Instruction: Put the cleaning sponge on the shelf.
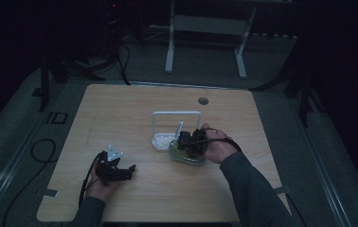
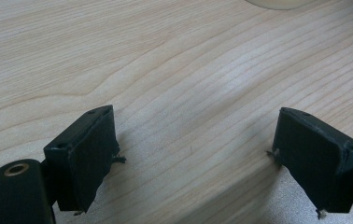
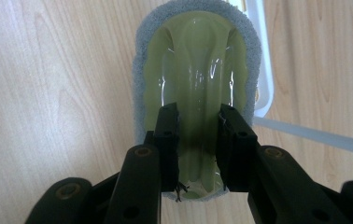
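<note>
Here the right tool (image 3: 198,140) clenches a yellow-green scrubber (image 3: 197,79) at frame centre.
Lower left, the left tool (image 2: 191,154) rests released on the desk (image 1: 120,113).

Both grippers are black. The left gripper (image 2: 191,154) has blocky jaws with small screw holes, frayed pad edges and one brass-ringed hole; a grey three-cornered plate sits on top. The right gripper (image 3: 197,149) shows ringed pivot holes. Black cables trail. Dark grey sleeves (image 1: 250,189).
</note>
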